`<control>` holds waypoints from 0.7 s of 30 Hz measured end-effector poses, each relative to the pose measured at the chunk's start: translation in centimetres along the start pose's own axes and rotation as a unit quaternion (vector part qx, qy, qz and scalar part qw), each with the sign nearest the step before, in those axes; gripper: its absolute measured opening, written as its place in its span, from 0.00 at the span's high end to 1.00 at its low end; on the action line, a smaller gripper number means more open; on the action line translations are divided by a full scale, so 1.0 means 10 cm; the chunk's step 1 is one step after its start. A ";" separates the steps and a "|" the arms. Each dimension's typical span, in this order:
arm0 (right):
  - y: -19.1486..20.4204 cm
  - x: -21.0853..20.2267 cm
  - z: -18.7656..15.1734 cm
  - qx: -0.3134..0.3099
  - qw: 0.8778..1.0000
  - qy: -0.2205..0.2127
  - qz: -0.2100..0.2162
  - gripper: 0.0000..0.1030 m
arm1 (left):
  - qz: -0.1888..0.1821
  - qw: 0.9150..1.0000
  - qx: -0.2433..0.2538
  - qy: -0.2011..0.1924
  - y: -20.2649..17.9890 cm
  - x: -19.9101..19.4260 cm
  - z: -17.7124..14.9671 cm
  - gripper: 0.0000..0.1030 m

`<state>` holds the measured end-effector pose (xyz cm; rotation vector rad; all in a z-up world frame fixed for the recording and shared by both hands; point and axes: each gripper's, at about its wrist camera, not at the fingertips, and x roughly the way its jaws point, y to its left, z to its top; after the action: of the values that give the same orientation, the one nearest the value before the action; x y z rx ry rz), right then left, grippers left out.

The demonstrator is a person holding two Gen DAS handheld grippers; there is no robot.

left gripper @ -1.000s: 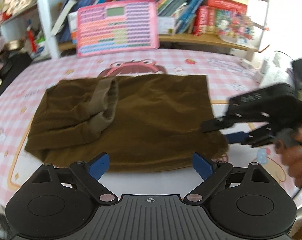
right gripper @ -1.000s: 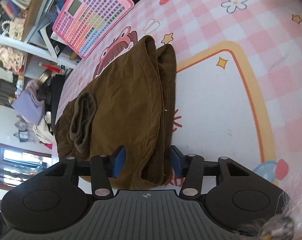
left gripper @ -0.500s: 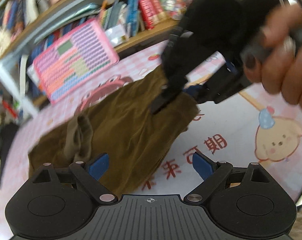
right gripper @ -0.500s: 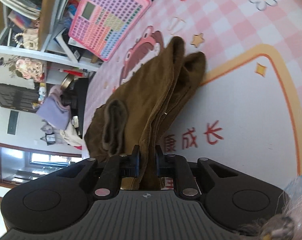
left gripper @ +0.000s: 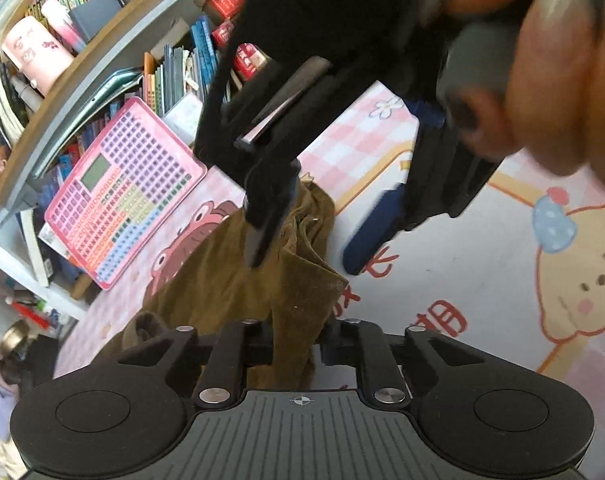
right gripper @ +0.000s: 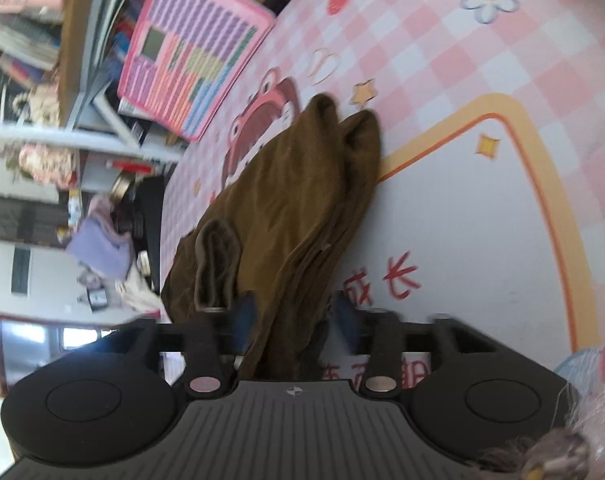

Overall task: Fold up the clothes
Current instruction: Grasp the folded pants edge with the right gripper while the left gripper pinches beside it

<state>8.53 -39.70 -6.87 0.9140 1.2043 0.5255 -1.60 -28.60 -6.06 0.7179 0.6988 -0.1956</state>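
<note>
- Your left gripper (left gripper: 292, 354) had just closed and was clamped on the near edge of the brown garment (left gripper: 238, 284), taking over the hold so the fold could carry on.
- Your right gripper (right gripper: 290, 320) had just been opening; its jaws stood apart with the cloth still between them, not pressed.
- The garment lay bunched and partly folded on the pink checked worktop (right gripper: 482, 208), its near edge lifted.

Brown corduroy garment (right gripper: 298, 200), folded and bunched, lying on pink checked mat, near edge lifted
</note>
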 end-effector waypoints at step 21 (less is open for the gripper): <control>-0.31 -0.16 0.30 0.067 0.996 -0.065 -0.012 0.89 | -0.110 0.988 -0.101 -0.025 0.31 -0.56 -0.12 0.86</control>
<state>10.58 -43.56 -8.28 1.0307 1.1407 0.3629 -5.23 -25.92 -1.42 0.4398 0.7378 -0.3374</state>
